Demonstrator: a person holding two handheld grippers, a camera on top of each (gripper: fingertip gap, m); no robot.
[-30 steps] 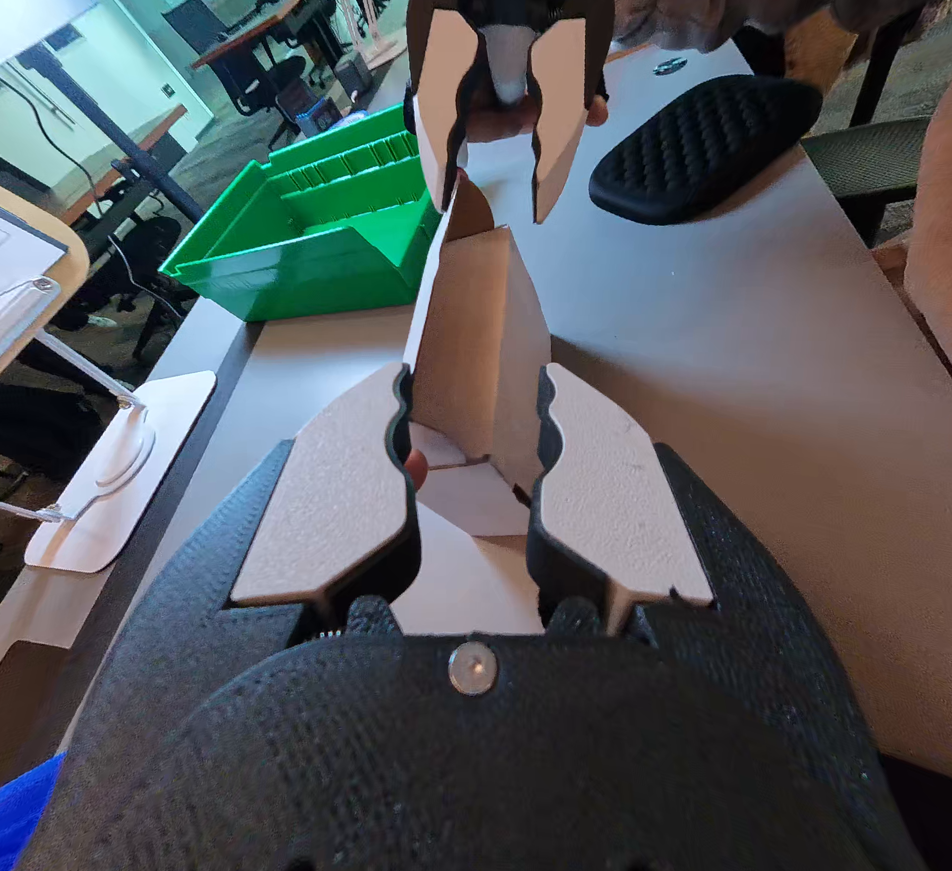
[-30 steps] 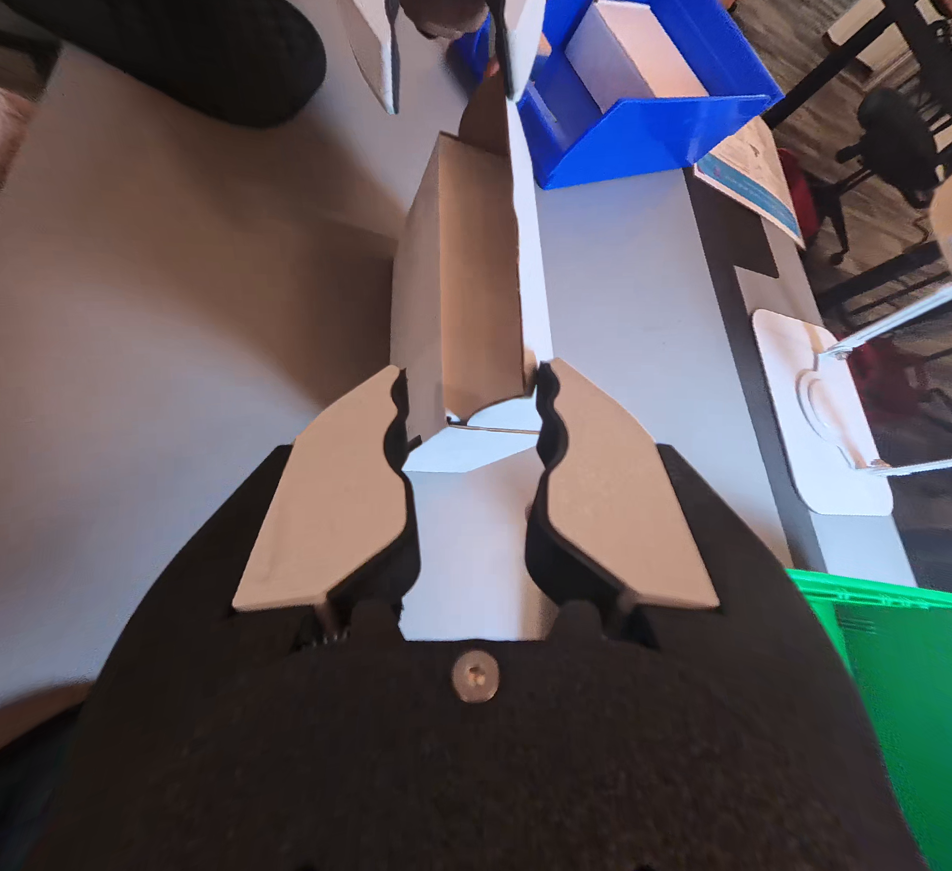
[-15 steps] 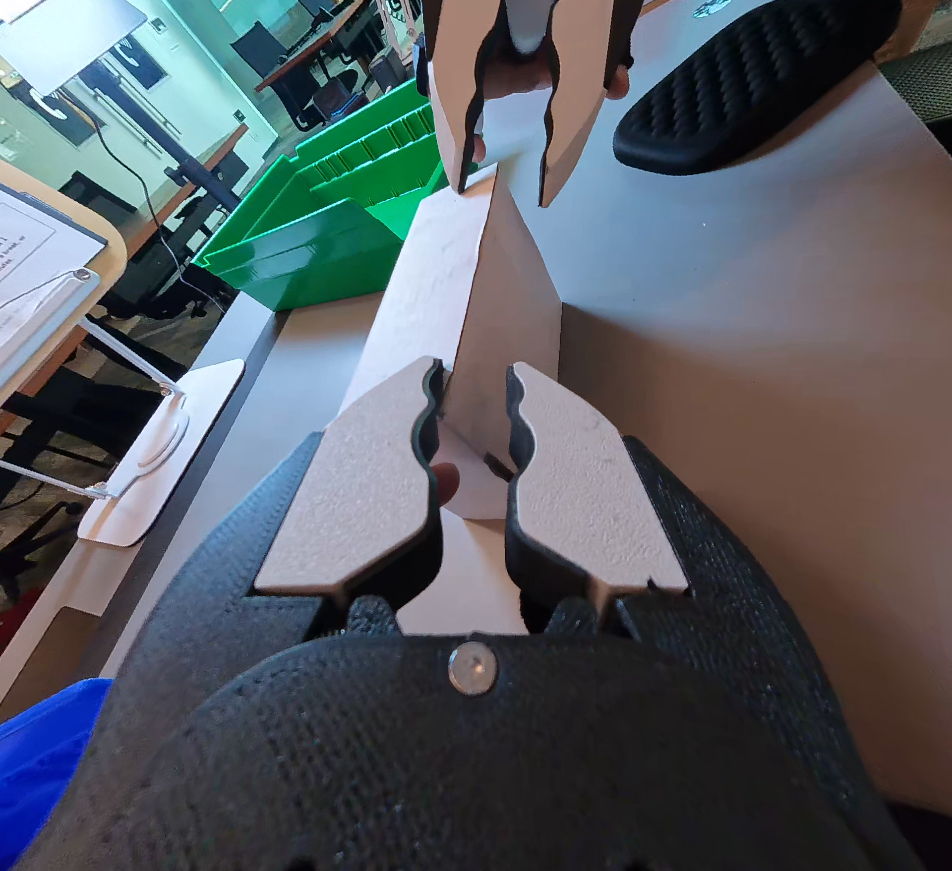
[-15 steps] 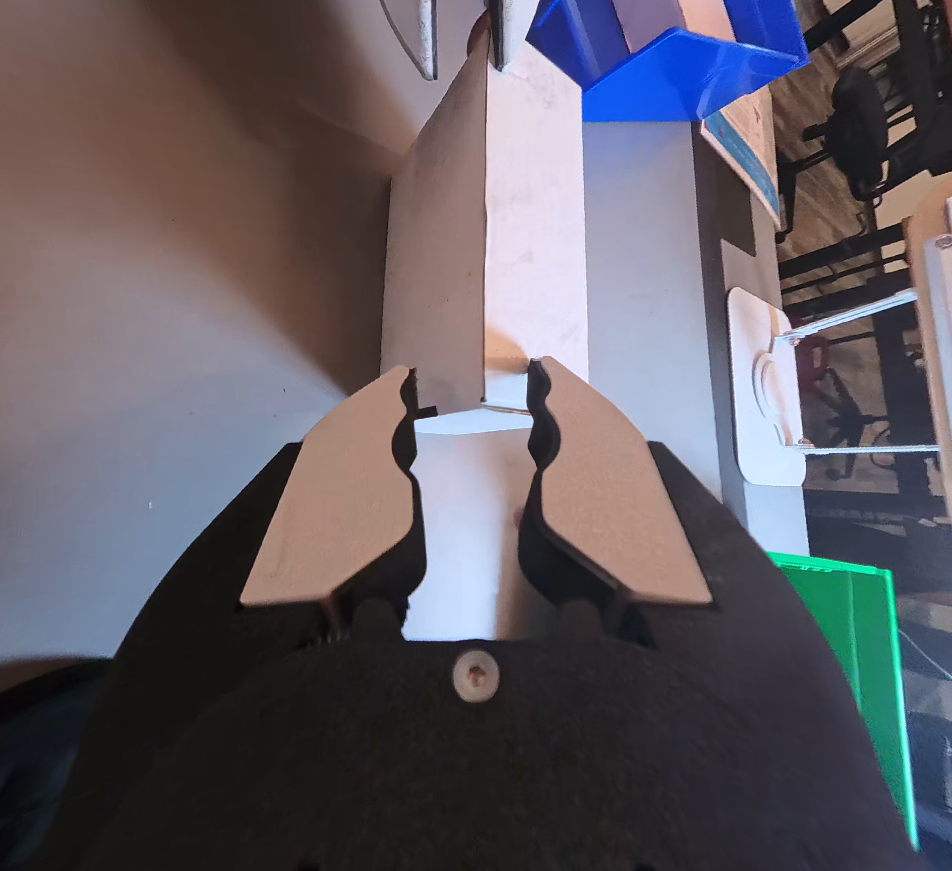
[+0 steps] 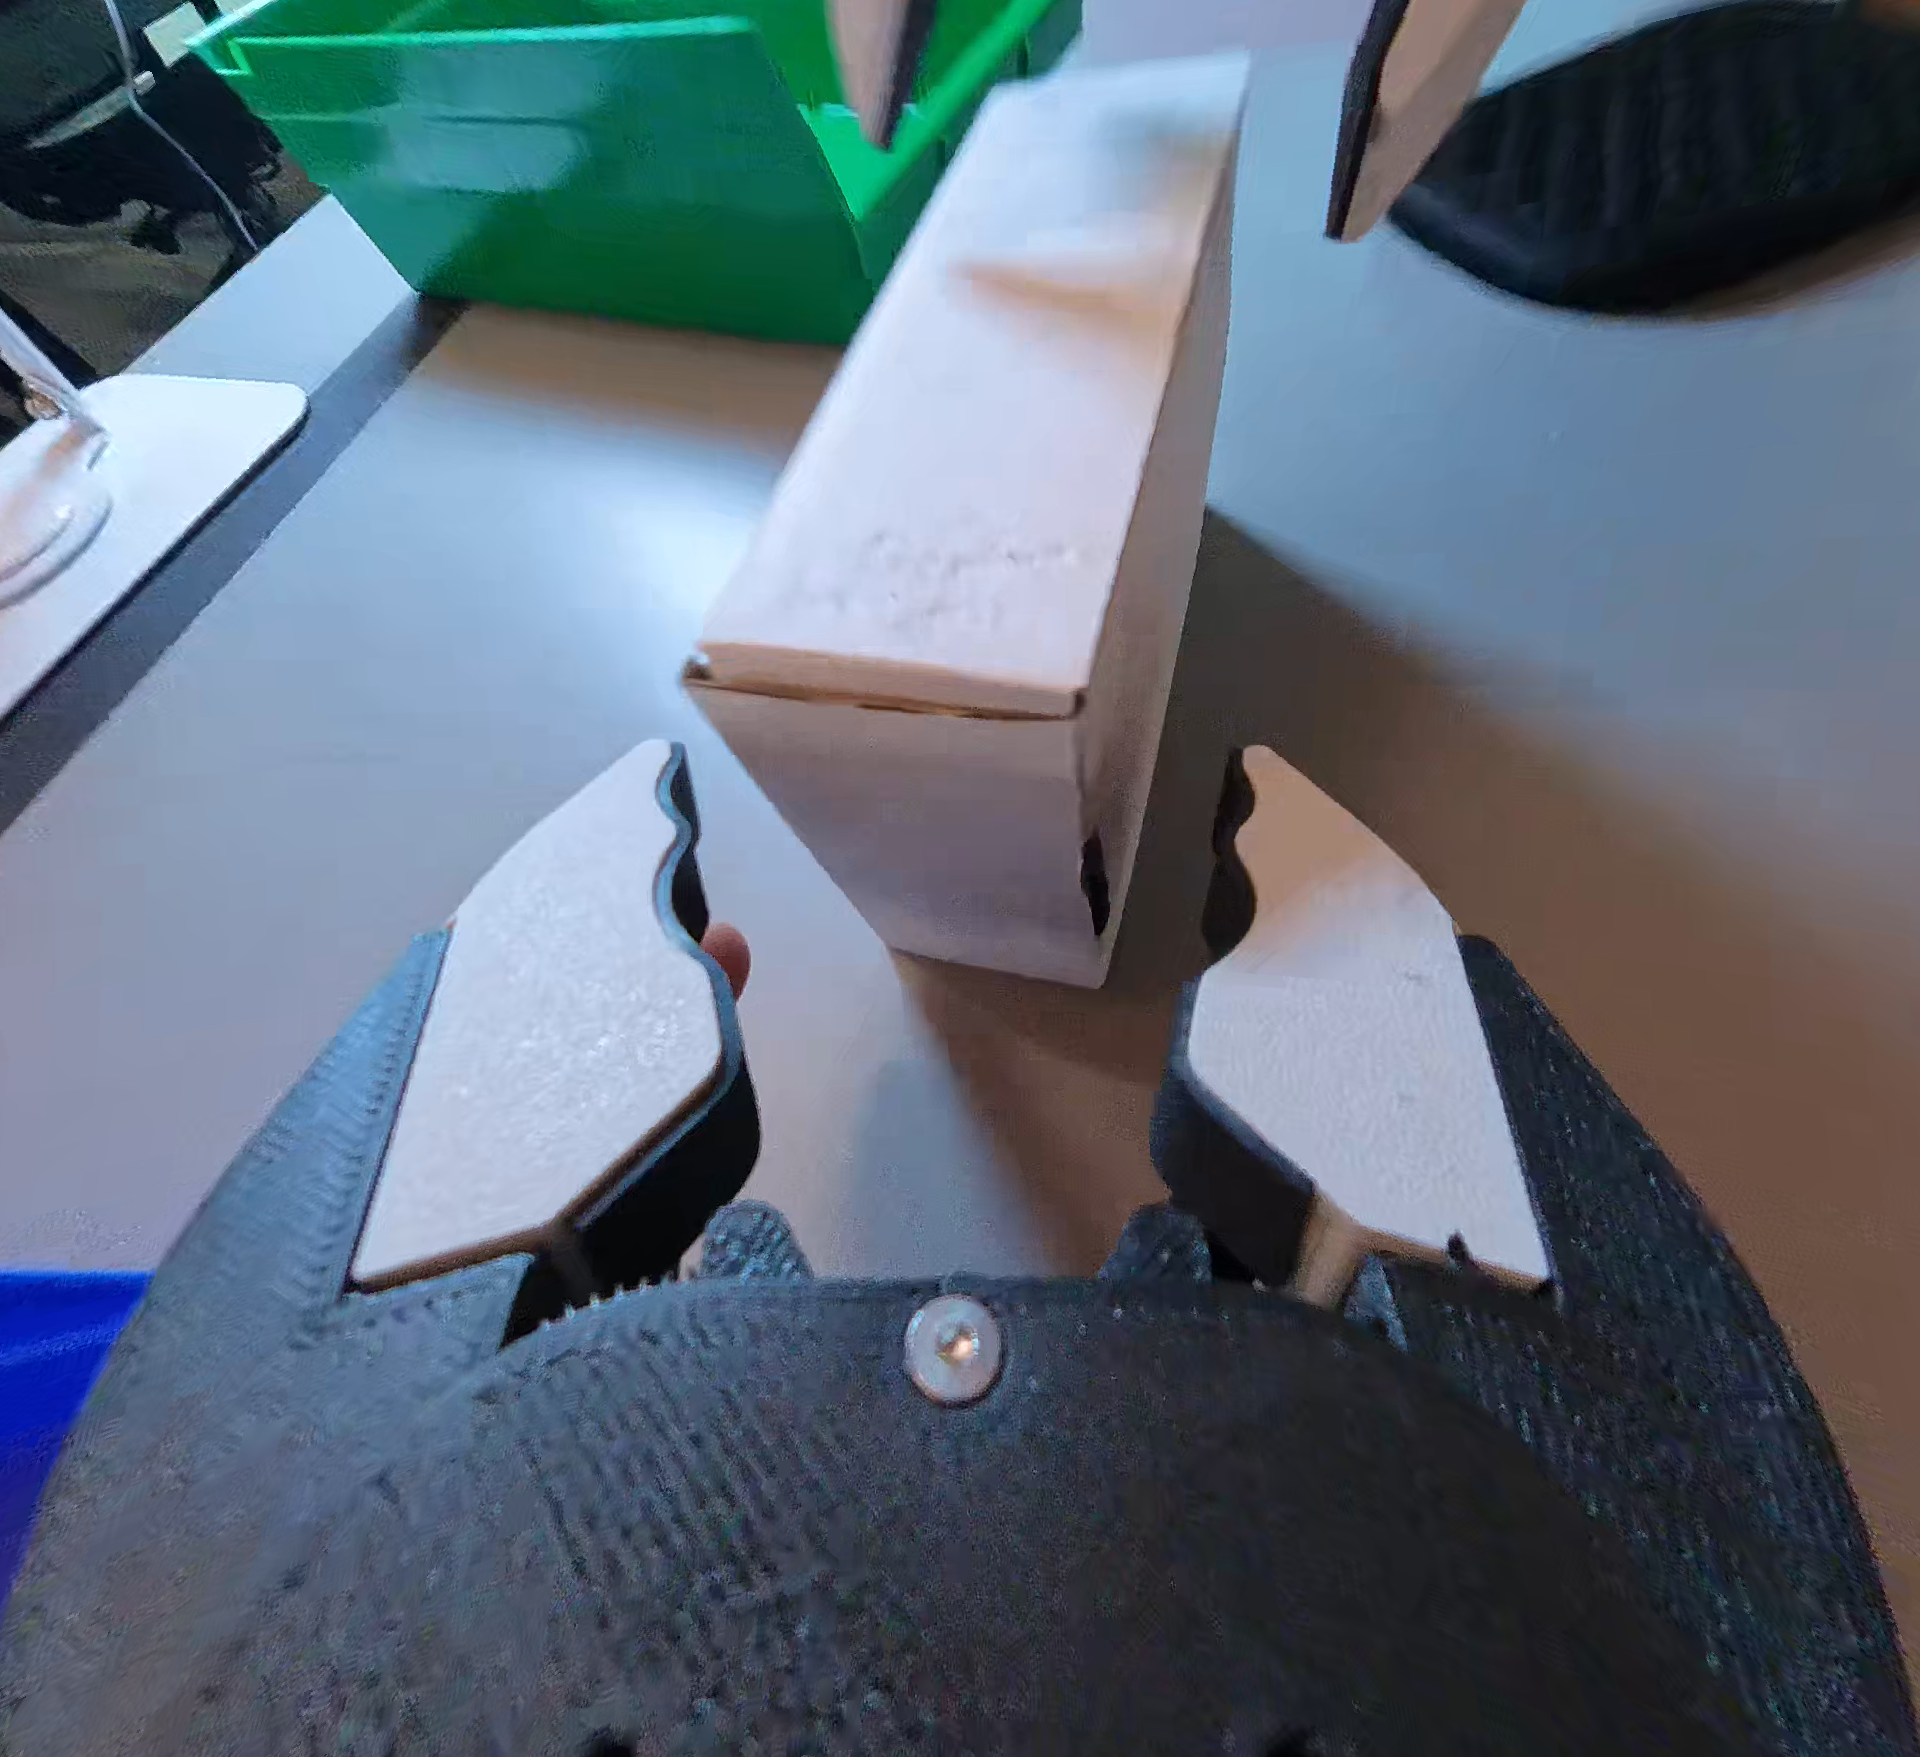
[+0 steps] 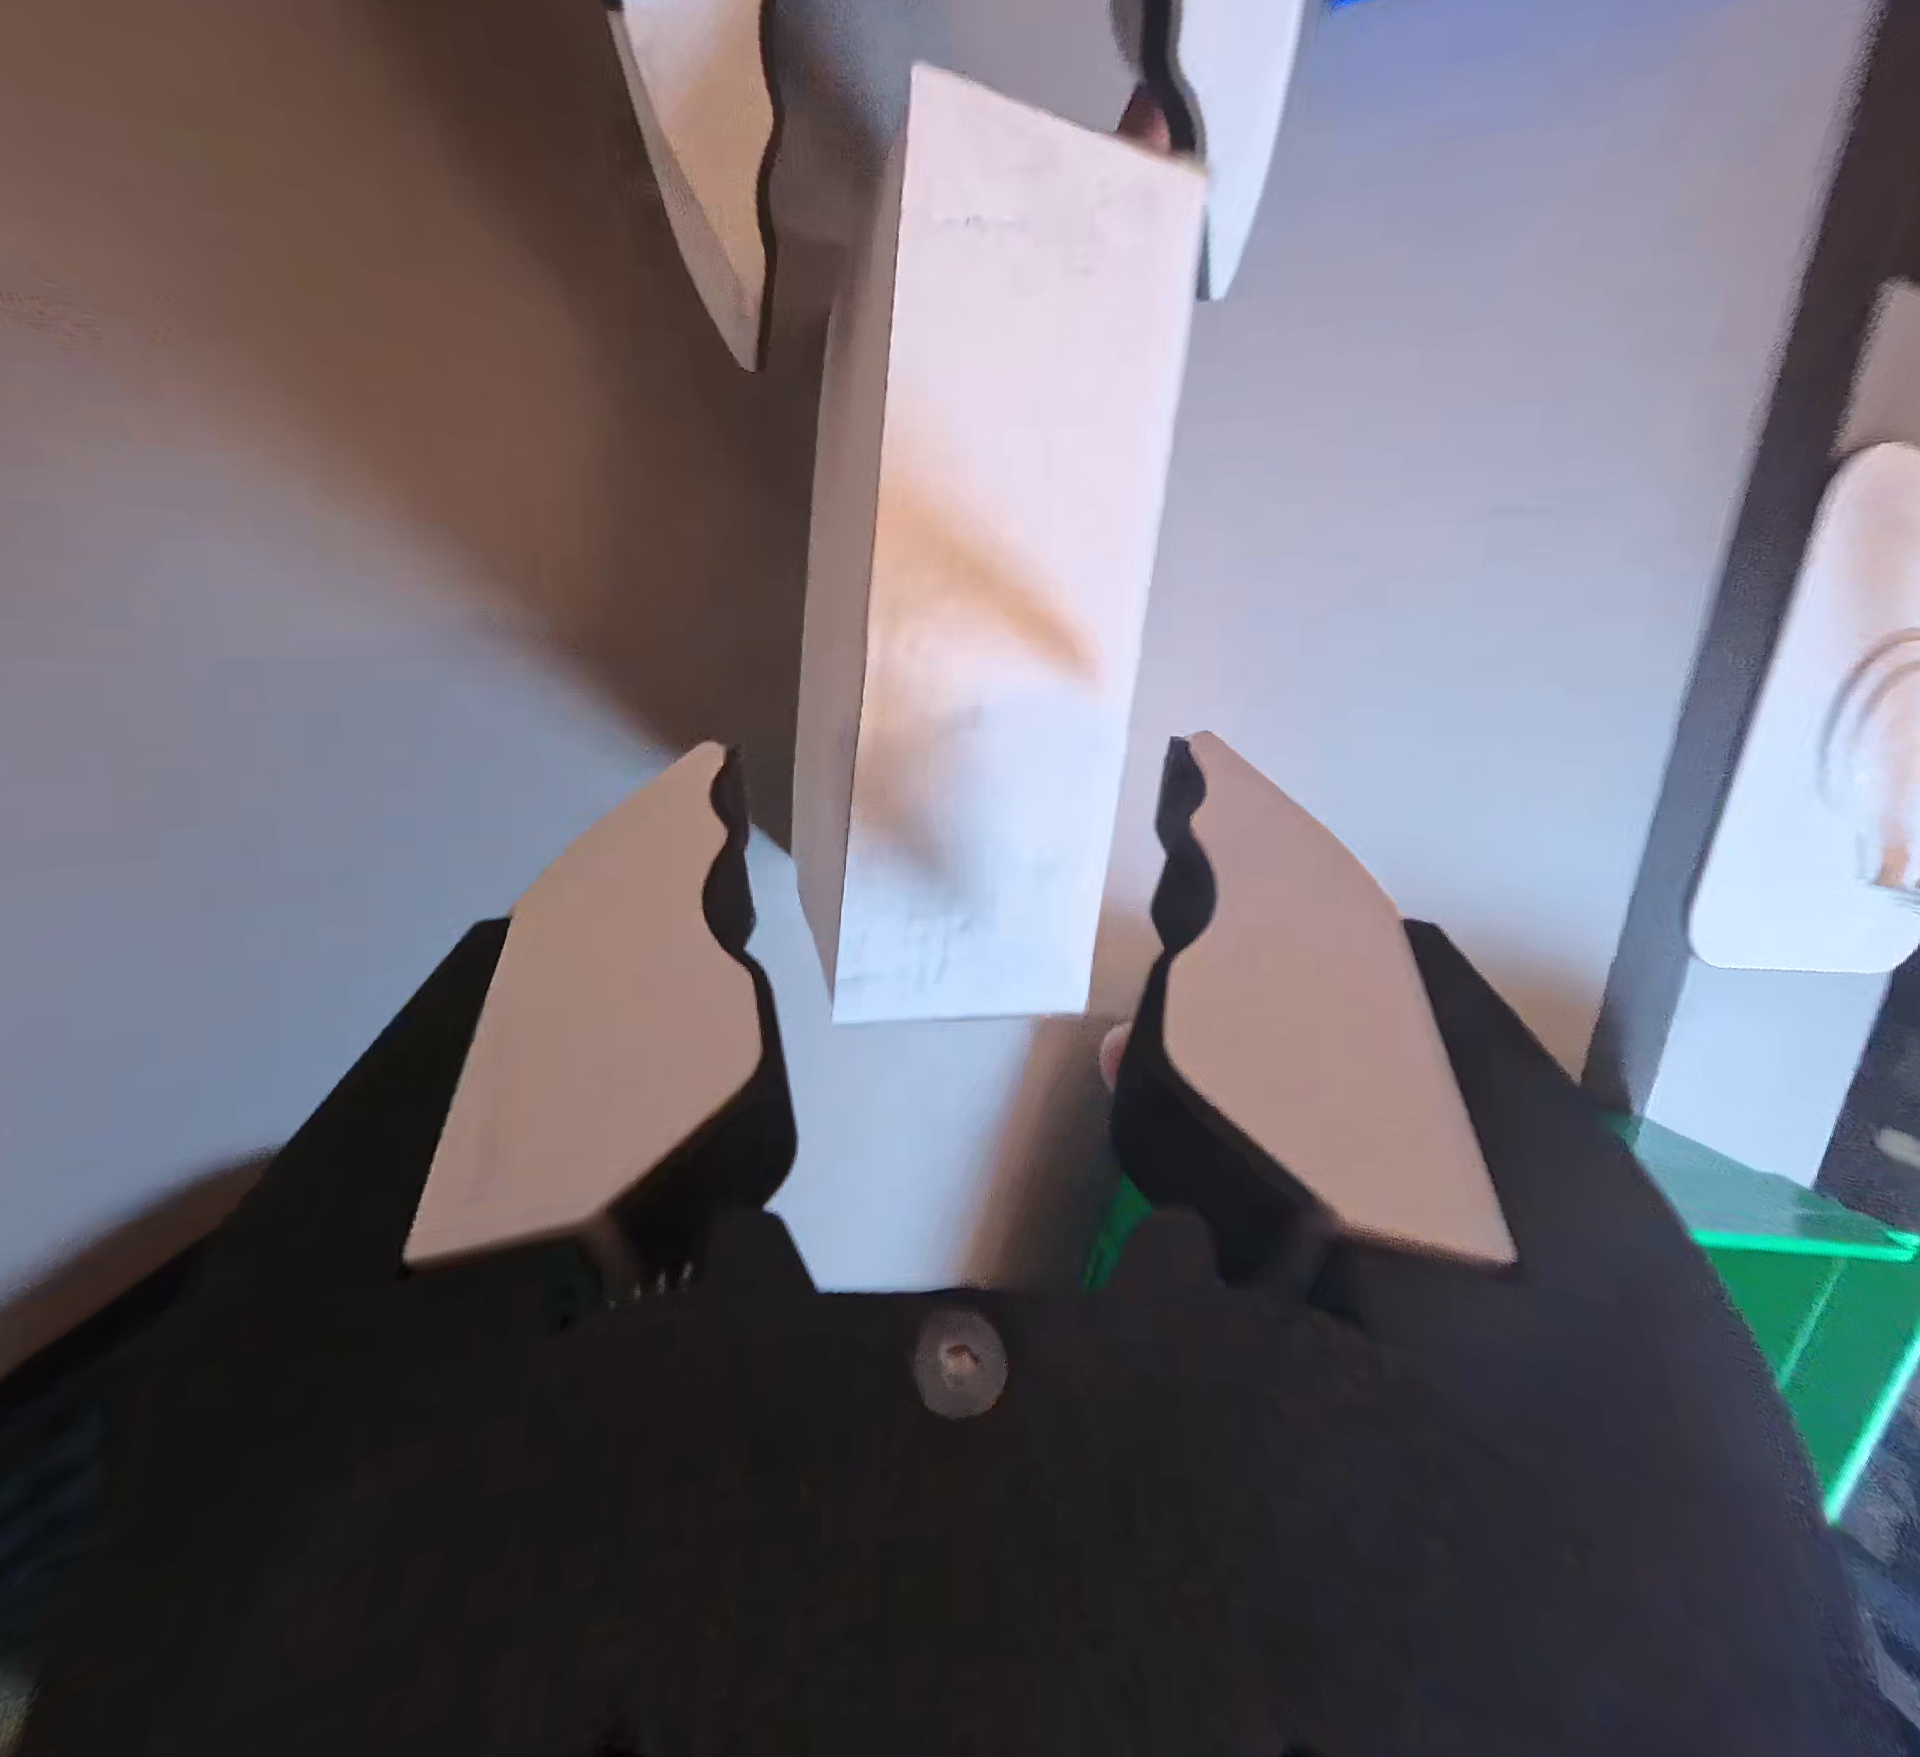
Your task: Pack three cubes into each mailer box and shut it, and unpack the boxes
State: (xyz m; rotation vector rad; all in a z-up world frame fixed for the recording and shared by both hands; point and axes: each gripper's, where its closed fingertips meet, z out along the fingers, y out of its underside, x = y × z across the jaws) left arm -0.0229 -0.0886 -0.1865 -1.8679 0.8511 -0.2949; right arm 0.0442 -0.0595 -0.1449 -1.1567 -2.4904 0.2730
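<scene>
Both grippers opened, releasing closed mailer box; contents hidden.

Office-style lab workspace: a grey desk with a green parts bin at 11 o'clock (office chairs behind), a white stand base at 9 o'clock.

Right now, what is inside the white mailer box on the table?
Cannot be seen: the mailer box lies closed on the table, its lid flap down, hiding any contents. Both tools, left and right, are open around its ends.
</scene>
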